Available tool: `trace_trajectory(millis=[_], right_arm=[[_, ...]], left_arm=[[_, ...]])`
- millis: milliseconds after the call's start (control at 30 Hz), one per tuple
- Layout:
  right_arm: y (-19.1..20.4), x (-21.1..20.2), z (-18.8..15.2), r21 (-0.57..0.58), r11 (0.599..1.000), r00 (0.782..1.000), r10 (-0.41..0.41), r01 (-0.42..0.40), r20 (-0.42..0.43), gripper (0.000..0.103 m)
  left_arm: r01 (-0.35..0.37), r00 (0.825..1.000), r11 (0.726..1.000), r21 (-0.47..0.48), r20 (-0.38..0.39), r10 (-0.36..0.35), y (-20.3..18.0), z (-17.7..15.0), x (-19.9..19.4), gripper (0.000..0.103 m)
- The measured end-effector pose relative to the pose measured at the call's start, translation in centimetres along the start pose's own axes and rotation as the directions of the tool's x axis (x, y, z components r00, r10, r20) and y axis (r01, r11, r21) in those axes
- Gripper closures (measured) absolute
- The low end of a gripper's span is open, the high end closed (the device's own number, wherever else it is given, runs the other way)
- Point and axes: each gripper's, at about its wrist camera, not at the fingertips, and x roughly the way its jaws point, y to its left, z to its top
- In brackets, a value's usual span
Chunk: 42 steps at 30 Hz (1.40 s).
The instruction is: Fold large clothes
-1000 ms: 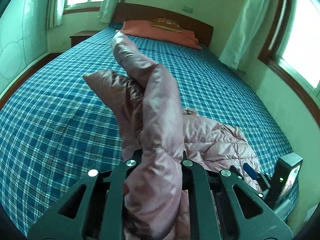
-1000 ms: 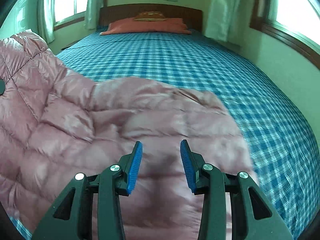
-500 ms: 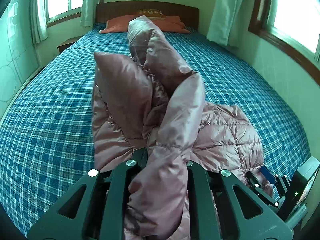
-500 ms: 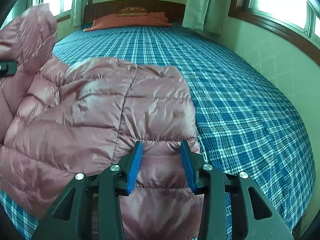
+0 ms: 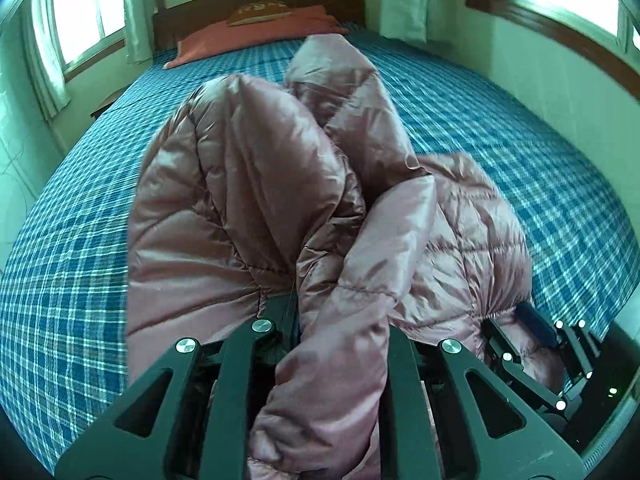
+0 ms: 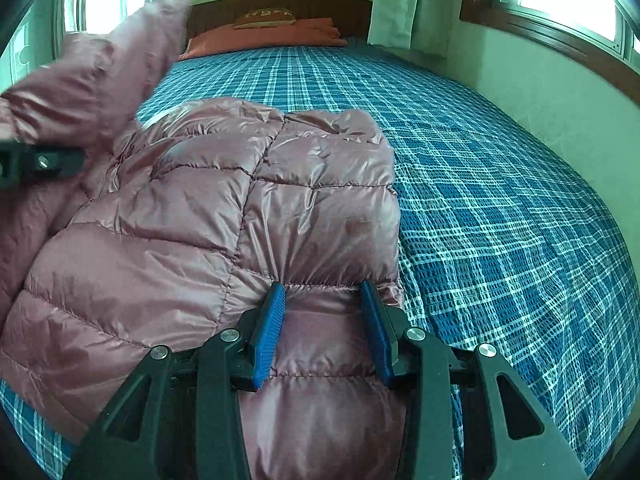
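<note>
A pink quilted puffer jacket (image 6: 224, 208) lies on the blue plaid bed (image 6: 500, 200). My left gripper (image 5: 340, 320) is shut on a bunched part of the jacket (image 5: 248, 200) and holds it up off the bed; the fabric hides its fingertips. That lifted part (image 6: 96, 80) hangs at the left of the right wrist view, with the left gripper (image 6: 36, 162) below it. My right gripper (image 6: 322, 312) is open, its blue pads either side of the jacket's near edge, resting on the fabric. It also shows at the lower right of the left wrist view (image 5: 536, 344).
Orange pillows (image 6: 272, 34) and a wooden headboard (image 6: 336, 10) are at the far end. A wall with windows (image 6: 560, 4) runs close along the bed's right side. A bedside table (image 5: 104, 106) stands at the far left.
The left gripper has carried the lifted jacket part rightwards, over the body of the jacket. The jacket has settled flatter on the bed under the right gripper, which stays open.
</note>
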Motion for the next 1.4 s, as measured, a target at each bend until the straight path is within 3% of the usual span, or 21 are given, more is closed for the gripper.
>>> trace_trajectory(millis=[300, 667, 800, 933, 1033, 1167, 1300, 1400], right_arm=[[0.1, 0.0, -0.4, 0.006, 1.0, 1.0, -0.007, 0.007, 0.009, 0.063], [0.2, 0.0, -0.5, 0.003, 1.0, 1.0, -0.011, 0.011, 0.013, 0.063], [0.3, 0.0, -0.5, 0.003, 1.0, 1.0, -0.012, 0.012, 0.012, 0.063], [0.4, -0.1, -0.5, -0.001, 1.0, 1.0, -0.02, 0.02, 0.01, 0.063], [0.4, -0.2, -0.4, -0.003, 1.0, 1.0, -0.026, 0.027, 0.006, 0.063], [0.7, -0.4, -0.3, -0.007, 0.999, 0.999, -0.04, 0.04, 0.002, 0.063], [0.7, -0.6, -0.1, -0.007, 0.999, 0.999, -0.048, 0.048, -0.009, 0.062], [0.7, -0.7, 0.3, 0.0, 0.999, 0.998, -0.054, 0.054, -0.023, 0.06]], left_arm=[[-0.048, 0.999, 0.991, 0.124, -0.012, 0.05, -3.1, -1.5, 2.4, 0.091], [-0.058, 0.998, 0.986, 0.157, 0.016, 0.056, -3.5, -2.0, 2.9, 0.091], [-0.008, 1.0, 0.994, 0.11, 0.014, 0.007, -2.7, -1.5, 1.3, 0.088], [0.076, 0.997, 0.995, 0.058, 0.022, -0.077, -1.7, -0.9, -1.2, 0.07], [0.157, 0.986, 0.988, 0.006, 0.047, -0.157, -0.2, -0.7, -3.8, 0.06], [0.245, 0.966, 0.968, -0.051, 0.094, -0.239, 2.9, -0.9, -7.4, 0.057], [0.233, 0.96, 0.964, -0.127, 0.191, -0.207, 7.5, -0.9, -9.7, 0.048], [0.171, 0.97, 0.948, -0.268, 0.216, -0.114, 13.0, -1.5, -8.2, 0.046]])
